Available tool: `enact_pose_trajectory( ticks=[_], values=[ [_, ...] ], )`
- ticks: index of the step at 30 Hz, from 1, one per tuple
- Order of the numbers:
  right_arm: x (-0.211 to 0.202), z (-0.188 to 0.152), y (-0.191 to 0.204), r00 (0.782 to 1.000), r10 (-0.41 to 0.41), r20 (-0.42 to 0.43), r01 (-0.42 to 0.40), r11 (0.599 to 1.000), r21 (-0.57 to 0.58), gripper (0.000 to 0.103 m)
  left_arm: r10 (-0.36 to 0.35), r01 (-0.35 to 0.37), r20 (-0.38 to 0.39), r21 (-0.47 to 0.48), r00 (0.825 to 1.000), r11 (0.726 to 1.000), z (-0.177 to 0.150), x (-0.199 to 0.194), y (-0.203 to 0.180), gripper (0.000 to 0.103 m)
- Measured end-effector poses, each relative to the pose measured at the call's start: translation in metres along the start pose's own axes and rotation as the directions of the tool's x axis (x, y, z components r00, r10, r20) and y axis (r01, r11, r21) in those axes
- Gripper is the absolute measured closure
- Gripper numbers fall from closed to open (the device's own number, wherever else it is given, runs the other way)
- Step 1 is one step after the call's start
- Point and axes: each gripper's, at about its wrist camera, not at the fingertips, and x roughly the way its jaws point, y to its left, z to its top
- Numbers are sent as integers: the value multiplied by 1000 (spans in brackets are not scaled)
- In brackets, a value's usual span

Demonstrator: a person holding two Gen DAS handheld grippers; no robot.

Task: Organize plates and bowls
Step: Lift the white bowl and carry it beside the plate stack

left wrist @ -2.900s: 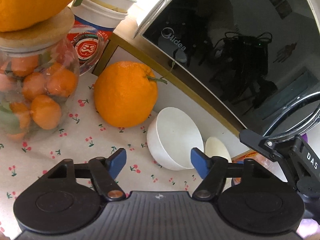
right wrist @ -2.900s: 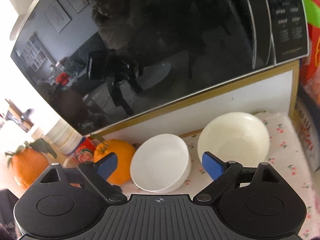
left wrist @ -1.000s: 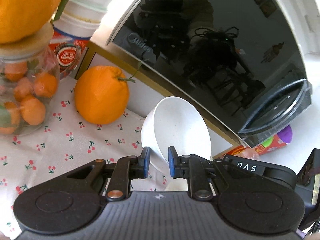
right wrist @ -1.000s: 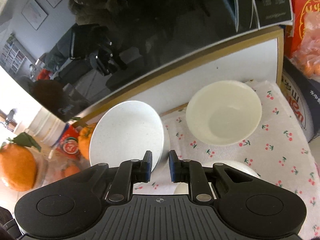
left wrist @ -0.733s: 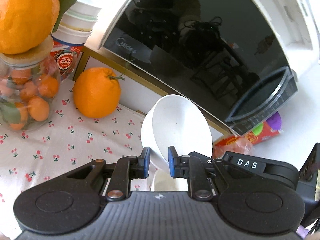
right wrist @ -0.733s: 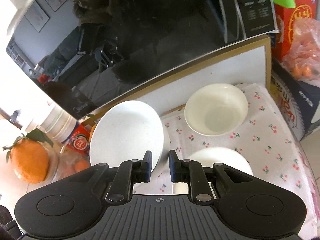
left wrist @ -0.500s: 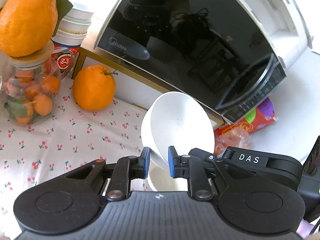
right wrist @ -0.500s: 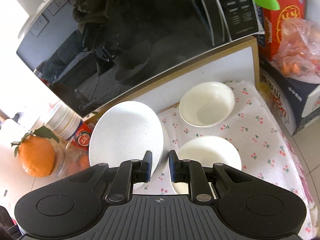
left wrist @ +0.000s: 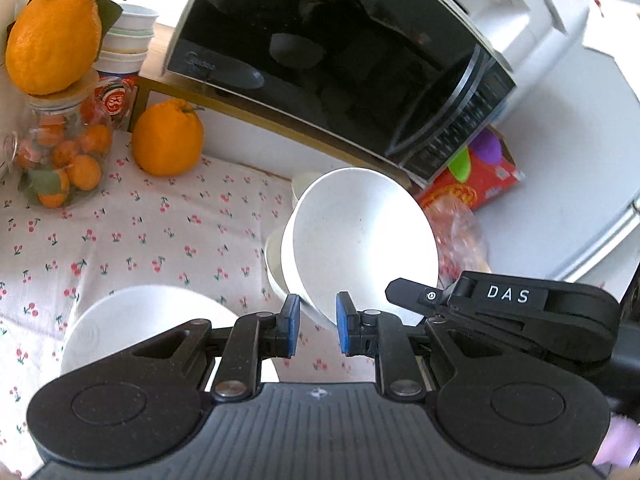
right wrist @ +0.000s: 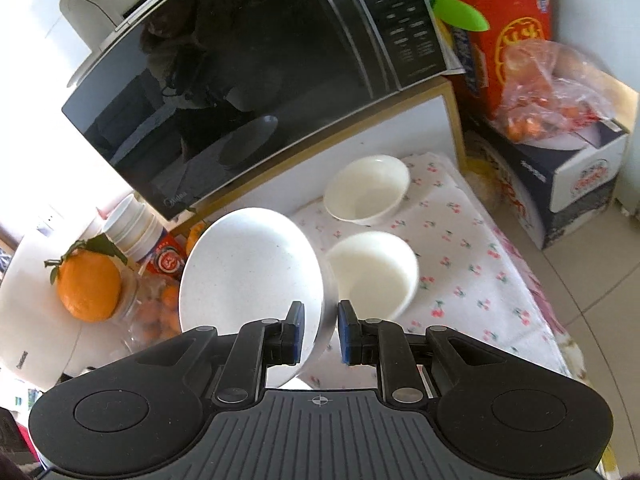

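Both the left gripper (left wrist: 314, 330) and right gripper (right wrist: 320, 332) held the speckled white bowl (left wrist: 360, 236). Their jaws pinched its rim, tilted above the cherry-print cloth (left wrist: 140, 232).

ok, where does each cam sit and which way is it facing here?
Left wrist: on the left hand-held gripper, looking forward-down over the cherry-print cloth toward the microwave; its fingers pinch the white bowl, with the right hand-held gripper alongside.
Right wrist: on the right hand-held gripper, facing the microwave, fingers on the bowl rim.
Shared: the bowl, microwave, cloth.
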Motion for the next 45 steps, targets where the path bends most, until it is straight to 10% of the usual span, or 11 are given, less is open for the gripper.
enact_pose_trajectory(
  ticks=[45],
  values=[
    [5, -65, -106, 963, -192, -187, 222, 963, 153, 85, 11, 25, -315, 110, 949, 994, -80, 55, -21, 82]
  ],
)
